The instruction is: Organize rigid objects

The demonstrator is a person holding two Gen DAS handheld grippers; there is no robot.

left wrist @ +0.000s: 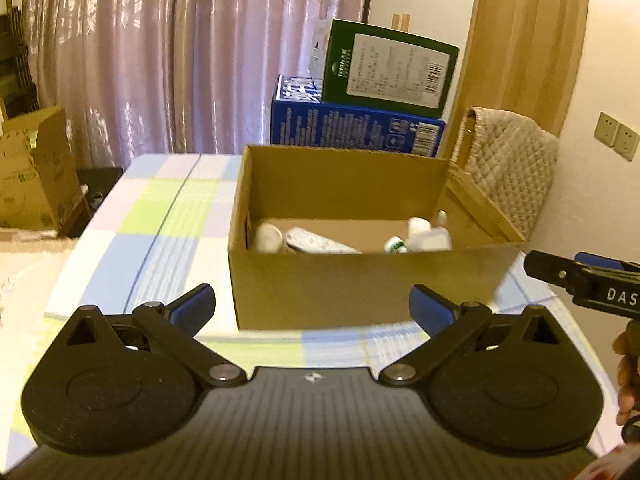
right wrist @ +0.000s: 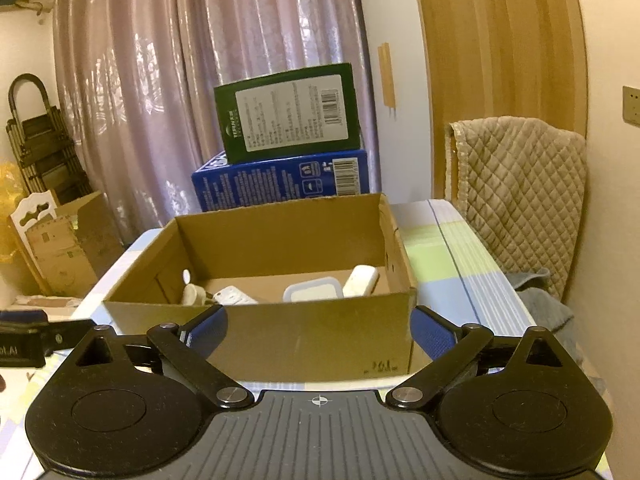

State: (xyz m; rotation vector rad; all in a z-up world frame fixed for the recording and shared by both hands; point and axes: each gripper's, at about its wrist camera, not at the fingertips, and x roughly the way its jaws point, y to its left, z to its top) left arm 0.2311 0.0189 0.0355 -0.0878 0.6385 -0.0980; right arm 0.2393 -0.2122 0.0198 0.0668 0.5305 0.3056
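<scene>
Cardboard, plain brown: an open box [left wrist: 360, 280] sits on the checked cloth of the surface [left wrist: 160, 224], straight ahead of both tools. The left hand-held gripper [left wrist: 312, 306] is released, its 2 blue pads [left wrist: 192, 306] spread wide with nothing between them, and the box's near wall stands just beyond the tips. The right hand-held gripper [right wrist: 318, 330] is likewise released and empty, its pads [right wrist: 434, 332] framing the near wall of the same box [right wrist: 280, 336] without touching it. In the left view the right tool's black tip pokes in from the right edge, beside the box's near right corner, with part of a hand [left wrist: 628, 376] below it.

Inside the box, beyond the near wall, lie several small white rigid items: in the right view a square lidded container [right wrist: 314, 290], a rounded white piece [right wrist: 362, 280] leaning at the right wall, and a plug adapter [right wrist: 232, 296] towards the left. The left view blurs them.

Behind the box, a green carton [right wrist: 288, 114] stands on a blue carton [right wrist: 280, 180], before a pale curtain [right wrist: 200, 80]. To the right, past the box, a quilted cloth [right wrist: 520, 200] drapes over a chair.
</scene>
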